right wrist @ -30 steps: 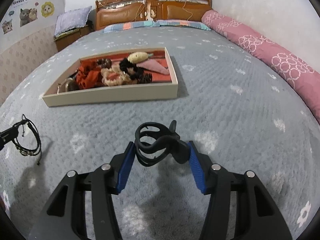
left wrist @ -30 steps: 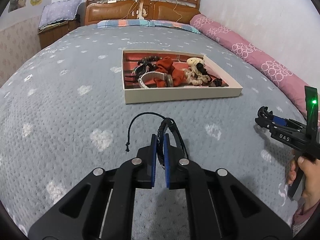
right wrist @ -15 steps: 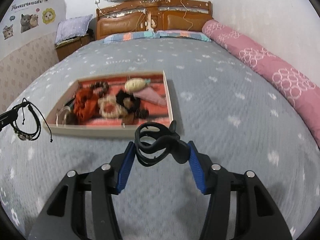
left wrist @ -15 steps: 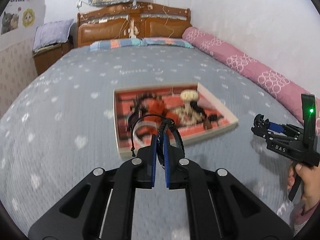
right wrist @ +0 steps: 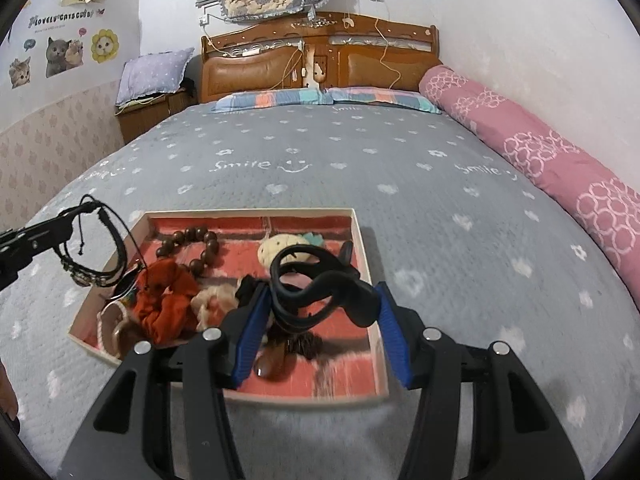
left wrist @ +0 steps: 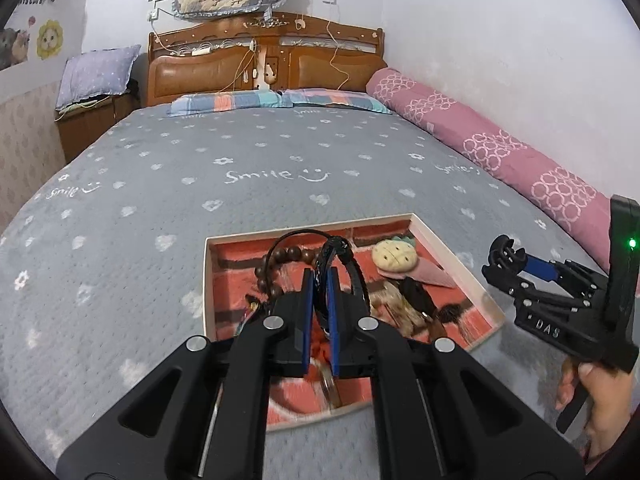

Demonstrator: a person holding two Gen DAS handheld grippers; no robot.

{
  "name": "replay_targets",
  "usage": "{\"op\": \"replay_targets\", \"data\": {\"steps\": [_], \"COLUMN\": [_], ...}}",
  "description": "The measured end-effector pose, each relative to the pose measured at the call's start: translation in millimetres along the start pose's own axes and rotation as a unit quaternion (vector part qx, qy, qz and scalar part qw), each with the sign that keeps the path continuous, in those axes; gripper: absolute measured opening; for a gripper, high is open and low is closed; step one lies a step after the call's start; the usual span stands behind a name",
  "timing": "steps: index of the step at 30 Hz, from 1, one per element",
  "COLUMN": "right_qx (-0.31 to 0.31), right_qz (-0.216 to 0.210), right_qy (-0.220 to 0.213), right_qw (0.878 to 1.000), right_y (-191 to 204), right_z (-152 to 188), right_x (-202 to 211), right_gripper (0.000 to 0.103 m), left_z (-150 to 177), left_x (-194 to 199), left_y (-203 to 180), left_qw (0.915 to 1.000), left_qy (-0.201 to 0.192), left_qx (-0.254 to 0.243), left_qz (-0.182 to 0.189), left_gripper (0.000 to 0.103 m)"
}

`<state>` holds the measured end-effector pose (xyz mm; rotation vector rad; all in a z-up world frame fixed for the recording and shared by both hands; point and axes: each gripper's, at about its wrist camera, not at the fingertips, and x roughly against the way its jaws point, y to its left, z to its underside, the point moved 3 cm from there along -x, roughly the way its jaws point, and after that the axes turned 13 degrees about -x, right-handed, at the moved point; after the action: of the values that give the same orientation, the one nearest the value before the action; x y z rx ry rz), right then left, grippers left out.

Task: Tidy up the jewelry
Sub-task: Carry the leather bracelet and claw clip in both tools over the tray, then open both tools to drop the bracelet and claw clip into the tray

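Observation:
My left gripper [left wrist: 320, 280] is shut on a black cord bracelet [left wrist: 352, 268] and holds it above the white tray [left wrist: 208, 280] with the red lining; the bracelet also shows in the right wrist view [right wrist: 96, 264]. My right gripper [right wrist: 320, 312] is shut on a black hair claw clip [right wrist: 320, 284] above the tray's near right part [right wrist: 360, 236]. The tray holds a brown bead bracelet [right wrist: 200, 248], an orange scrunchie [right wrist: 164, 304], a cream hair clip [right wrist: 276, 250] and other pieces. The right gripper also shows in the left wrist view [left wrist: 504, 256].
The tray lies on a grey bedspread [right wrist: 360, 160]. A pink bolster [right wrist: 540, 148] runs along the right wall. A wooden headboard [right wrist: 320, 60] and pillows are at the far end. A nightstand [right wrist: 152, 116] stands at the far left.
Both grippers have moved forward and up with their items, from in front of the tray to above it. Both stay shut.

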<state>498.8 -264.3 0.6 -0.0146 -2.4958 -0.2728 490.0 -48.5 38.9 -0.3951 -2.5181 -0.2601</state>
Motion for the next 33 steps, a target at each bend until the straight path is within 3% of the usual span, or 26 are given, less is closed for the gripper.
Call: {"op": "replay_targets", "data": {"steps": [10,12,15,26,33], "right_qx": [0.013,0.012,0.024,0.057,0.073], "right_qz": [-0.012,-0.013,-0.006,0.0,0.008], "right_qy": [-0.005,-0.002,0.006,0.023,0.024], "right_qw": [1.0,1.0,1.0,0.998,0.997], "right_y": [11.1,11.5,16.5,28.7,34.4], "right_z": [-4.5,-3.8,-0.4,14.0,21.3], "right_x": [-45.5,-53.6,-65.8,-82.1,-85.6], "right_gripper": [0.053,0.053,0.053,0.053,0.053], "left_z": [11.0,15.6,19.9,39.4,42.6], "left_x": [-64.4,-75.9,-85.0,-102.3,-109.2], "left_y": [13.6,12.5,15.5,32.4,29.5], "left_qw": [0.9998,0.9997,0.9993,0.9975,0.9963], "left_qy": [0.004,0.016,0.025,0.06,0.072], "left_qx": [0.018,-0.003,-0.012,0.028,0.009], "left_qz": [-0.006,-0.017,-0.025,-0.022,-0.046], "left_gripper": [0.005,0.005,0.005,0.008,0.011]}}
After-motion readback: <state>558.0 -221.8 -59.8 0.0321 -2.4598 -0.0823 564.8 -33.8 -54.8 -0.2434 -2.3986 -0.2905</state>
